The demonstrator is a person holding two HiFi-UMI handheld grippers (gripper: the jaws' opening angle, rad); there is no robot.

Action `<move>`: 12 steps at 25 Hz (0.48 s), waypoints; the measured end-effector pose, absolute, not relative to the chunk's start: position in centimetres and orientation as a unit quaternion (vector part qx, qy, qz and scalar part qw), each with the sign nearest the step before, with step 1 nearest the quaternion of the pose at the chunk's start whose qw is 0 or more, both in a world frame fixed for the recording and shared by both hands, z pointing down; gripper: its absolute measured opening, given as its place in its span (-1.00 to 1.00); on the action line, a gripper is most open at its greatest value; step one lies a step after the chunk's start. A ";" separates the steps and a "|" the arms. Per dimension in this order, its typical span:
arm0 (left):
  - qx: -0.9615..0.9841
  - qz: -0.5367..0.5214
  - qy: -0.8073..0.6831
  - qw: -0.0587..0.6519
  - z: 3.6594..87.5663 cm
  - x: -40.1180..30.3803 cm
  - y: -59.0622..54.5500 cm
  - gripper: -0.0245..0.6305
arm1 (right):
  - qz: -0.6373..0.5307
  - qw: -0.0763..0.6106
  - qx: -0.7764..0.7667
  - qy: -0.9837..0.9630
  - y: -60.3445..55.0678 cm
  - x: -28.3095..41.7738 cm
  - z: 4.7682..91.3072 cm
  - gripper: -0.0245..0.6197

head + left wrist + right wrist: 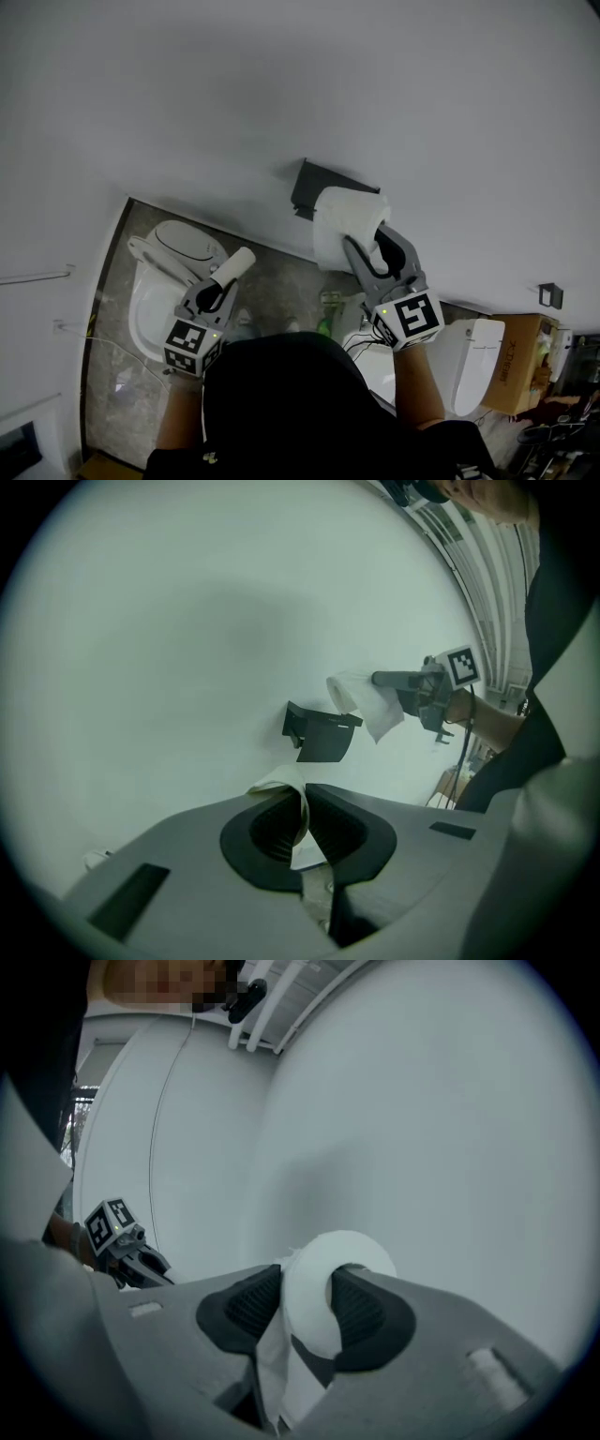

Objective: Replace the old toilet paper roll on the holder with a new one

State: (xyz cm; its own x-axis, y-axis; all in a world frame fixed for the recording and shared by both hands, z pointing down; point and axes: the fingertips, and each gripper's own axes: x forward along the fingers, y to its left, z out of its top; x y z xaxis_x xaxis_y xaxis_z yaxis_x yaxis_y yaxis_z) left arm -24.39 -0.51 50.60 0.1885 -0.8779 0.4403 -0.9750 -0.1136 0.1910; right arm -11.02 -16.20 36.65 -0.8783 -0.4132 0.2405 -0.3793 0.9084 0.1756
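1. The left gripper point(221, 283) has its jaws nearly together, pinching the wall of the old roll point(236, 263), a pale tube with almost nothing left on it.
2. It holds the tube low, above the toilet point(150, 291) and well apart from the holder point(311, 186).
3. The right gripper point(371, 242) clamps the new roll point(339, 223) through its side, one jaw in the core and one outside.
4. The new roll sits just beside the black holder on the wall; contact cannot be told.
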 end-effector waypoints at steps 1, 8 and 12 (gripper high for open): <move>0.737 0.109 -0.629 0.222 50.6 -24.4 -0.4 -0.84 | -0.076 0.151 0.202 -0.965 -16.9 -11.2 36.2 -0.40; 0.727 0.100 -0.639 0.231 51.0 -25.1 0.3 -0.84 | -0.213 0.273 0.135 -0.928 -20.2 -14.5 35.9 -0.40; 0.719 0.097 -0.648 0.233 51.2 -25.8 0.5 -0.84 | -0.250 0.330 0.091 -0.906 -20.7 -16.4 37.3 -0.40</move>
State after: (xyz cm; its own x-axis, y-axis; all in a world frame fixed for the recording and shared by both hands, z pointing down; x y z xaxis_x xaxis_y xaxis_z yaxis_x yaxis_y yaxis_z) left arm -25.80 0.50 51.18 0.1408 -0.8861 0.4416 -0.9768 -0.0516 0.2079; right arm -16.45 -20.68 37.27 -0.7663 -0.3293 0.5516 0.0002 0.8585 0.5128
